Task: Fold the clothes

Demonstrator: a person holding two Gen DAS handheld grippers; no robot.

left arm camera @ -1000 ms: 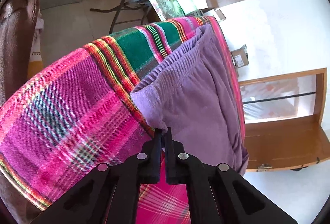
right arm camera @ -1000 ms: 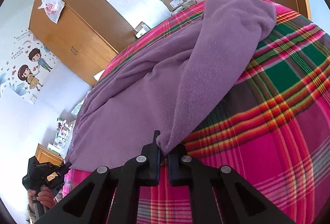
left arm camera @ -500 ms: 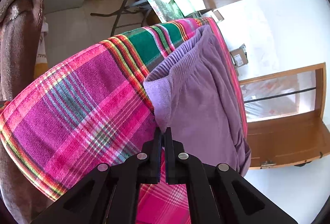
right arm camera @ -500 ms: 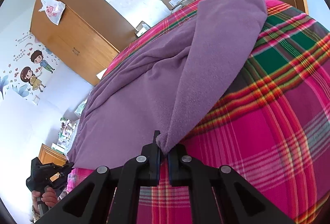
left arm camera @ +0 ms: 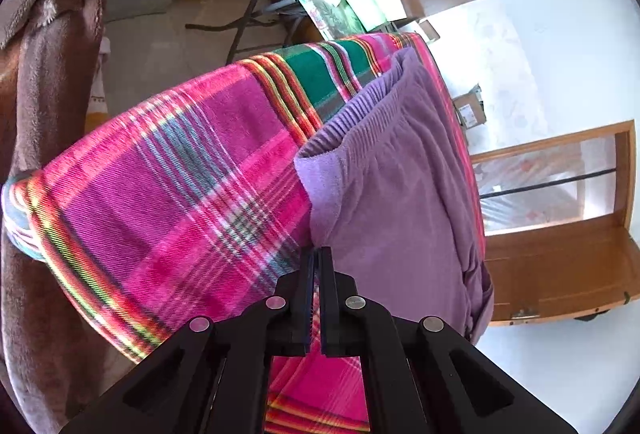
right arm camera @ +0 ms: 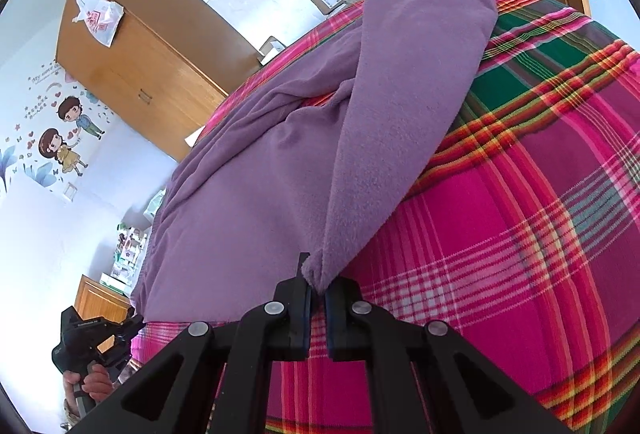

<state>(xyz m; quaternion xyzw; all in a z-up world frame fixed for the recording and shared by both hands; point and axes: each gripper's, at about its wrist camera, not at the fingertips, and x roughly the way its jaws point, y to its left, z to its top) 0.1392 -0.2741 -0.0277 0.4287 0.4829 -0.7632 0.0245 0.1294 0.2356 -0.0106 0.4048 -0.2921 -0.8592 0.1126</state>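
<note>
- purple fleece trousers with ribbed elastic waistband [left arm camera: 400, 170] lie along far edge of bed's pink-green plaid blanket [left arm camera: 180, 194]
- left gripper [left arm camera: 315, 254] clamped tight on waistband corner
- right gripper [right arm camera: 316, 280] pinched shut on bunched leg hem, leg lifted off blanket
- carry hem over toward waistband, keep both pinches firm, cloth taut, edges lined up before letting go

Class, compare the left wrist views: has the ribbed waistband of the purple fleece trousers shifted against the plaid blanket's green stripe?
Yes. The ribbed waistband now lies further right along the plaid blanket, exposing more beside the green stripe.
</note>
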